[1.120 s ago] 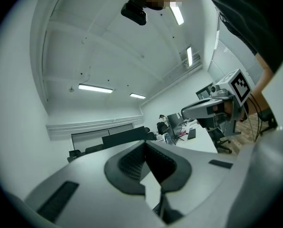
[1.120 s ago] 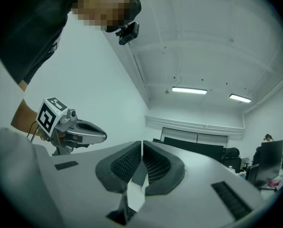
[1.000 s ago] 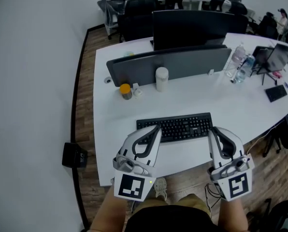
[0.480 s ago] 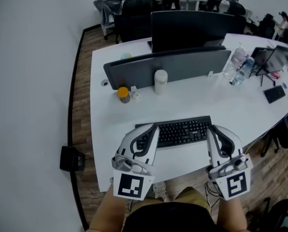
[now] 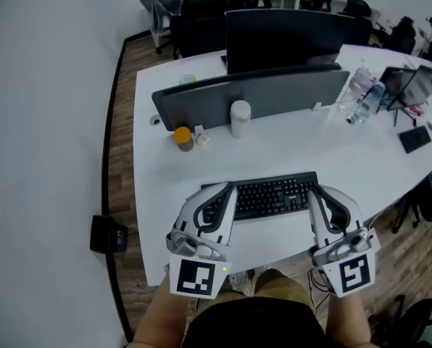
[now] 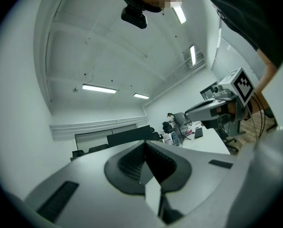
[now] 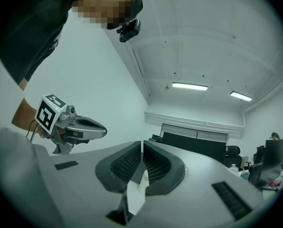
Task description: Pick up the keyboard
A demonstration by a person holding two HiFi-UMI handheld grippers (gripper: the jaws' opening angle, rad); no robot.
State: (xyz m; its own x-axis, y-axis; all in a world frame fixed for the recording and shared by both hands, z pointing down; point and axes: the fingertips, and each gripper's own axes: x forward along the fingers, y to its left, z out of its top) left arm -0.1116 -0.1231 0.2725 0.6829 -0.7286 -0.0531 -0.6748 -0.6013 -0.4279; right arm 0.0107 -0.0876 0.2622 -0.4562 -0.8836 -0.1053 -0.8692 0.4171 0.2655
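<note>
A black keyboard (image 5: 263, 196) lies on the white desk (image 5: 165, 194) near its front edge. My left gripper (image 5: 230, 188) is shut with nothing in it, its tip over the keyboard's left end. Shut and likewise holding nothing, my right gripper (image 5: 317, 190) has its tip against the keyboard's right end. In the left gripper view the jaws (image 6: 144, 148) meet, and the right gripper (image 6: 217, 106) shows across from them. The right gripper view shows closed jaws (image 7: 142, 151) and the left gripper (image 7: 72, 126). Neither gripper view shows the keyboard.
Behind the keyboard stand a white cylinder (image 5: 241, 118), an orange-lidded jar (image 5: 183, 137), a grey divider panel (image 5: 252, 96) and a dark monitor (image 5: 281, 38). Bottles (image 5: 361, 93) and a dark tablet (image 5: 413, 138) are at the right. A black box (image 5: 107, 234) sits on the floor at the left.
Both grippers have crept slightly closer to the keyboard's two ends and stay shut. The head view has shifted a little; the keyboard lies in the same spot on the desk.
</note>
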